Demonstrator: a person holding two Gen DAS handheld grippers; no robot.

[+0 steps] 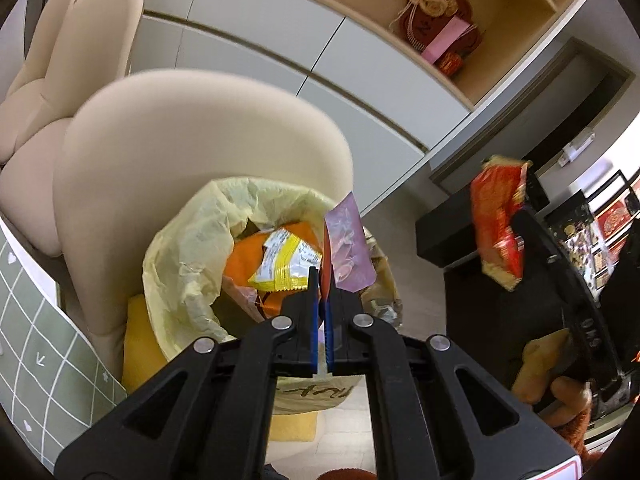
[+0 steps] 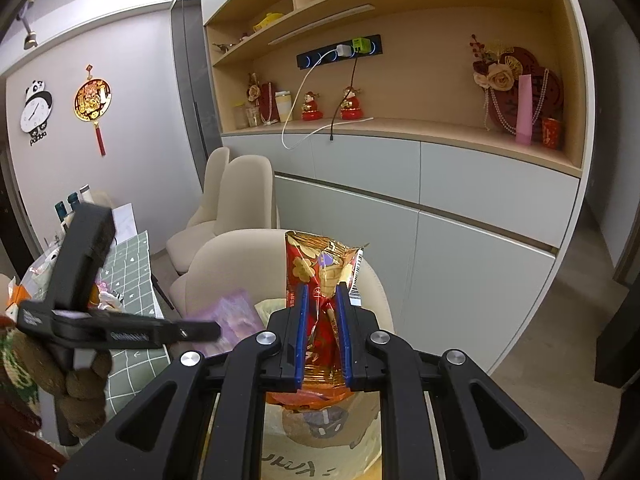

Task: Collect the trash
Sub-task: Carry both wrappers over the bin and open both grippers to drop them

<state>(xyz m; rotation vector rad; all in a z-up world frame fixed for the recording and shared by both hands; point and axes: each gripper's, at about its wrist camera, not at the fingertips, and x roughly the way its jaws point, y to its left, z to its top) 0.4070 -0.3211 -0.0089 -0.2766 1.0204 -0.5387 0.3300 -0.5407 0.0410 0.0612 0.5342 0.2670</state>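
Wrappers already sit in the yellow-lined bin (image 1: 192,264), a yellow-and-white packet (image 1: 286,262) on top of orange ones, so the collecting looks well under way. In the left wrist view the left tool (image 1: 320,292) is pinched nearly shut on the lower edge of a pink wrapper (image 1: 350,248), held right over the bin's mouth, beside a cream chair (image 1: 192,152); off to the side the red snack bag (image 1: 498,232) hangs in the other tool. In the right wrist view the right tool (image 2: 323,320) grips that red snack bag (image 2: 320,276) between partly closed blue pads, above the bin. Both pieces remain to be dropped, I'd say, and the green checked worktop (image 2: 132,264) seems to carry more clutter.
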